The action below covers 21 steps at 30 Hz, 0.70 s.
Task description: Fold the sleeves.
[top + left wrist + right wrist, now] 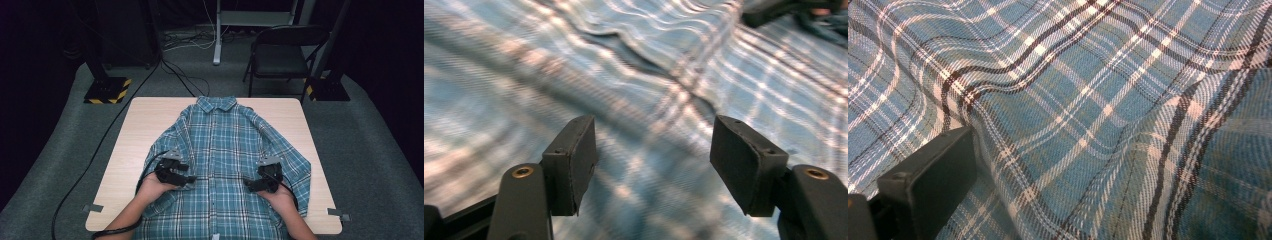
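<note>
High view has a plaid shirt (225,145) spread flat on the pale wooden surface (140,130), woven cloth lightly rippled. Left gripper (654,165) hovers jaws wide, fabric just beyond. Right gripper (251,185) sits on the shirt; one jaw hidden, so its grip can't be told.

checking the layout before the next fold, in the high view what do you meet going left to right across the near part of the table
bare table edge → left tongs → buttoned middle of the plaid shirt → right tongs → shirt's sleeve → bare table edge
</note>
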{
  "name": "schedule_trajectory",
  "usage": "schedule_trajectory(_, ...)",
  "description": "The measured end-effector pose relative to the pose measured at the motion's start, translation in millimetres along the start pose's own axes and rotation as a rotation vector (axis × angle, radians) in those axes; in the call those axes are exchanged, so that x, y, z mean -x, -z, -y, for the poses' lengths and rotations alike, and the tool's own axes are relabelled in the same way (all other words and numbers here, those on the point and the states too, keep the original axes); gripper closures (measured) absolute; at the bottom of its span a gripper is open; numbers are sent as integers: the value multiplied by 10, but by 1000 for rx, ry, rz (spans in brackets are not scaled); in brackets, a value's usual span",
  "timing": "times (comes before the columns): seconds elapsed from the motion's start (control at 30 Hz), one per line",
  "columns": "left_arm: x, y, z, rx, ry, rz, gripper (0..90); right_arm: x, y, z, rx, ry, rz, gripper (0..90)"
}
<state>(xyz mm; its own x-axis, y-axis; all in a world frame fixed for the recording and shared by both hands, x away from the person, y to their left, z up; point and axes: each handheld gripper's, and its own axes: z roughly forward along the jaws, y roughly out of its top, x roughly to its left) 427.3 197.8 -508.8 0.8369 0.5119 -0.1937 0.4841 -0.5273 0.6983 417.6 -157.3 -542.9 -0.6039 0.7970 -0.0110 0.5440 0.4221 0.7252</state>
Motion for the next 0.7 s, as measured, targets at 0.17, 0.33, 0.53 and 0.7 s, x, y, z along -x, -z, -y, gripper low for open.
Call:
schedule_trajectory(0.17, 130, -220, 3, -102, -39, 44, 371, 0, 1, 1, -1, -1, 0, 0)
schedule_trajectory(0.33, 159, -138, -35, -69, -52, 24, 336, 0, 0, 0, -1, -1, 0, 0)
schedule_trajectory(0.53, 50, 271, -93, 60, -38, -104, 243, -1, 1, 0, -1, -2, 0, 0)
schedule_trajectory(0.7, -160, 550, -11, 121, -19, -269, 185, 6, 22, -23, -16, 10, -16, 69)
